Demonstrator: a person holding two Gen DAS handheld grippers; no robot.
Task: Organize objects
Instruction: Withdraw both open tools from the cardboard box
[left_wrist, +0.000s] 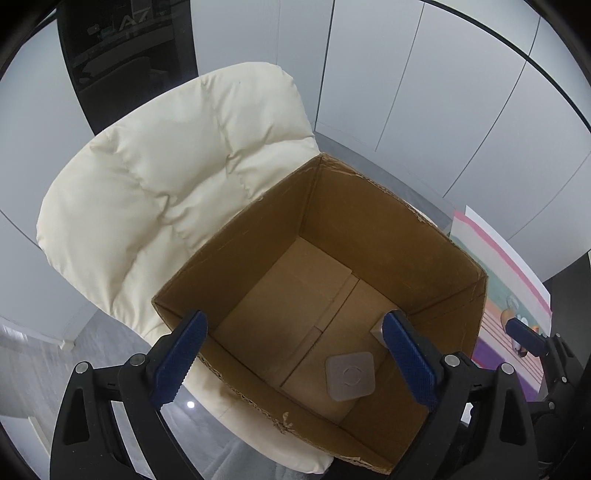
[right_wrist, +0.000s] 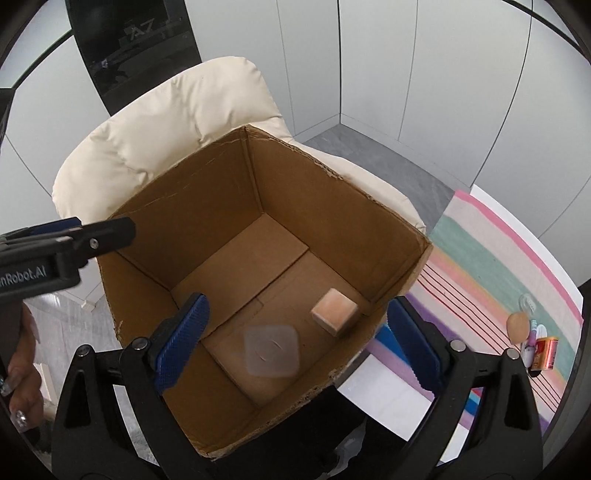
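An open cardboard box (left_wrist: 369, 221) stands on a cream cushioned chair (left_wrist: 166, 177). On the box floor lies a translucent square lid (left_wrist: 350, 376), and a tan block (left_wrist: 377, 328) shows partly behind a finger. My left gripper (left_wrist: 295, 358) hangs open over the box with nothing between its blue pads. In the right wrist view my right gripper (right_wrist: 298, 345) is also open and empty over the box (right_wrist: 207, 221). Below it are the blurred translucent lid (right_wrist: 271, 350) and the pinkish-tan block (right_wrist: 335, 312). The left gripper (right_wrist: 92, 236) reaches in from the left.
A striped cloth (right_wrist: 491, 251) covers the table to the right of the box. On it sit a red can (right_wrist: 546, 352), a tan egg-shaped thing (right_wrist: 517, 325) and small clear items. A person's hand (right_wrist: 22, 369) is at lower left. White wall panels stand behind.
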